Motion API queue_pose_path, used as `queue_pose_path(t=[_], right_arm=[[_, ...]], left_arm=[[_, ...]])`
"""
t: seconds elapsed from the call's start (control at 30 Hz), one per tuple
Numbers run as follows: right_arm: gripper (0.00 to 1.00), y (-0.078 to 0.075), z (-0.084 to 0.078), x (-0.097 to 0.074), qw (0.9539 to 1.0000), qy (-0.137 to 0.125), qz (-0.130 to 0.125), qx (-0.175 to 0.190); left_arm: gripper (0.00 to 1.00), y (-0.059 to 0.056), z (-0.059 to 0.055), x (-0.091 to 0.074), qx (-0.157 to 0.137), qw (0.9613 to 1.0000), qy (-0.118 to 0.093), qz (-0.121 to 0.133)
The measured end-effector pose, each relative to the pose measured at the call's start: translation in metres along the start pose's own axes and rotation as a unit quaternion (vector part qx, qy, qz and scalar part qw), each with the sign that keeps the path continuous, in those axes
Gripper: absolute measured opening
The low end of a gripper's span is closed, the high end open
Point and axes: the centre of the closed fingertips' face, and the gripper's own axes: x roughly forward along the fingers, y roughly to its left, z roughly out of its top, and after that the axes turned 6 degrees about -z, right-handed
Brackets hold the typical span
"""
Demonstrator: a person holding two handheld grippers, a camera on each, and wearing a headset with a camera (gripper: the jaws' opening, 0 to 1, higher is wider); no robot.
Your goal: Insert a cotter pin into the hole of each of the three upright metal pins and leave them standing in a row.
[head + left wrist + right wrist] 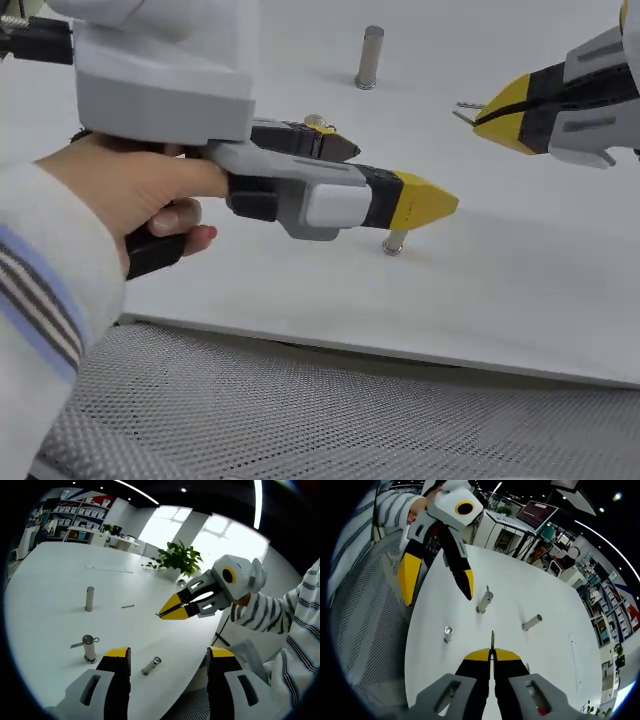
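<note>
My right gripper is shut on a thin cotter pin, held above the white table; it also shows at the upper right. My left gripper is open and holds nothing; its yellow tips hover over one metal pin. That pin looks tilted in the left gripper view. A second metal pin stands with a cotter pin through it. The third metal pin stands upright at the back. A loose cotter pin lies on the table.
The white table ends in a front edge close to me, with a grey mesh surface below it. A hand and a striped sleeve hold the left gripper. A potted plant stands at the table's far side.
</note>
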Motion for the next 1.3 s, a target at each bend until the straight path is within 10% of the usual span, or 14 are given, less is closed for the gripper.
queue_pose_path(t=[0.67,1.3], right_arm=[[0.0,0.039,0.031,0.0,0.9971,-0.028,0.038,-0.059],[0.0,0.047,0.042,-0.003,0.9969,-0.041,0.039,-0.055]], left_arm=[[0.16,-0.005,0.0,0.003,-0.054,0.9978,-0.012,-0.038],[0.0,0.001,-0.003,0.005,-0.09,0.9948,-0.032,-0.035]])
